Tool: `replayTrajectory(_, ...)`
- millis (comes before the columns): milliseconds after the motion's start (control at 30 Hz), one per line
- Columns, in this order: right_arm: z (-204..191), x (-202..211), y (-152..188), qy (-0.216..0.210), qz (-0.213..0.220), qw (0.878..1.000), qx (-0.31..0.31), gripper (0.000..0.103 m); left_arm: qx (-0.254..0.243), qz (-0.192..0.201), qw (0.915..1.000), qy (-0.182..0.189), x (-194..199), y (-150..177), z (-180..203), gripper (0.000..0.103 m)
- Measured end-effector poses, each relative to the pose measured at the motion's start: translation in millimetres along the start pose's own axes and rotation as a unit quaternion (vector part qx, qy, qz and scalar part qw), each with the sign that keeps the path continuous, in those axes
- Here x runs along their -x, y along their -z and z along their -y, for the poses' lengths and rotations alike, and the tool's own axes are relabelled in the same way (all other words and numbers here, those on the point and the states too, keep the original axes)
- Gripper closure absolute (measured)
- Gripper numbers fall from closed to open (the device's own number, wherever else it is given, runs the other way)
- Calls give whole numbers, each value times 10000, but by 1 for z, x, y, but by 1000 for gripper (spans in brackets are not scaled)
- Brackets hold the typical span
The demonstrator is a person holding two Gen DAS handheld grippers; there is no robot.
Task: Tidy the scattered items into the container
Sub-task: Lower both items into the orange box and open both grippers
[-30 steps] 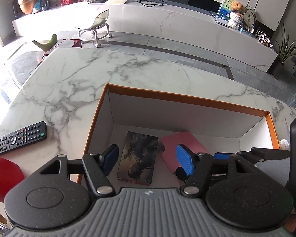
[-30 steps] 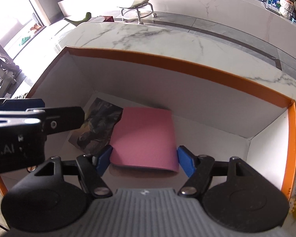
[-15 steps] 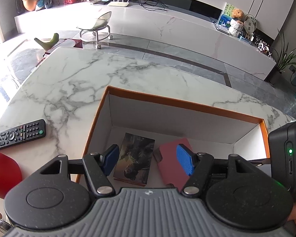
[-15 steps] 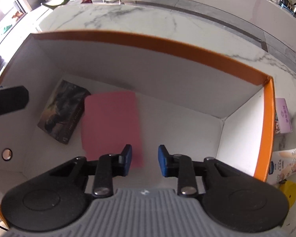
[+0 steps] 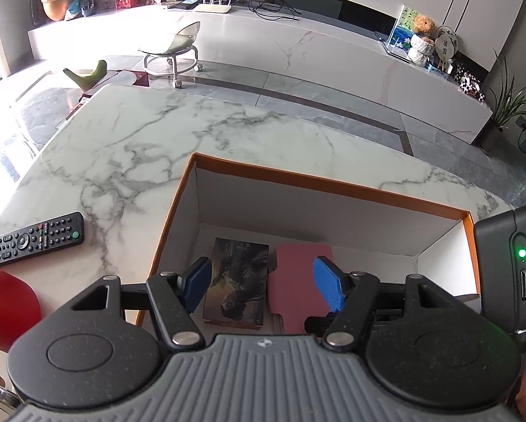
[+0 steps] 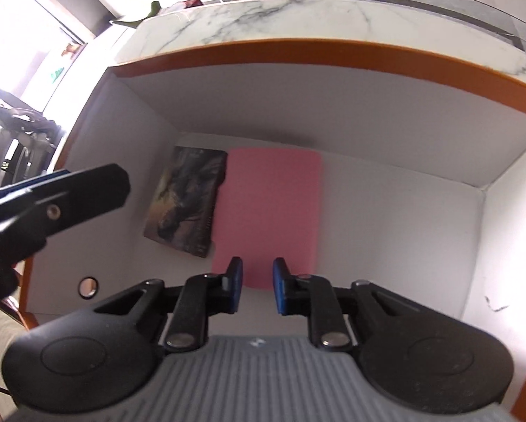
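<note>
Seen from above: an open cardboard box with orange rim and white inner walls (image 6: 333,112), standing on a white marble tabletop with grey veins (image 5: 157,140). Flat on the box floor, side by side and touching along one long edge: a dark picture-covered book (image 6: 187,200) and a plain pink rectangular notebook (image 6: 270,211). Near edge of the pink notebook cut off behind the right gripper (image 6: 257,286) in its own view; partly covered by a blue pad in the left view. Cover picture of the book too dim to read.

Right gripper: blue pads drawn in as near together as they go, a narrow slit between, nothing in it, hanging over the notebook's near end; contact with the notebook impossible to tell.

Left gripper (image 5: 264,286): held about half open above the box's near left part, gripping nothing, book and notebook showing through the gap.

Outside the box, on the marble to the left: a black remote control with small buttons (image 5: 31,239). Beside it, a red cup (image 5: 6,309), cropped by the frame edge and by the gripper body. A small round hole in the box's left wall (image 6: 87,286), content unclear.
</note>
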State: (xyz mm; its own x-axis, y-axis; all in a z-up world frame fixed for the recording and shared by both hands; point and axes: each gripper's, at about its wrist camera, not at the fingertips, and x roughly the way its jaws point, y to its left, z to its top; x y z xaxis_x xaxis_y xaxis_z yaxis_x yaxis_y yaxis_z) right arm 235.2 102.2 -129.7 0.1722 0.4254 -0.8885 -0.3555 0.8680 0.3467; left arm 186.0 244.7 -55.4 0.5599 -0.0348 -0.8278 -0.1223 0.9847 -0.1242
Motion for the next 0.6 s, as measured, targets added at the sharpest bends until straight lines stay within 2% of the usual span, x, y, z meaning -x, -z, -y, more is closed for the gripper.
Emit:
replayTrajectory(233,-8,19,9,113,190,9996,191,82,15,11,10000,-91,8,4,7,27)
replayTrajectory(500,-9,86,31,274,794,9949,565,80,243,83,9996,111,34,19,25,27)
replayTrajectory(600,-3,116,46,405,1154,9895,772,80,197,128,9996,172,43,29,36,27)
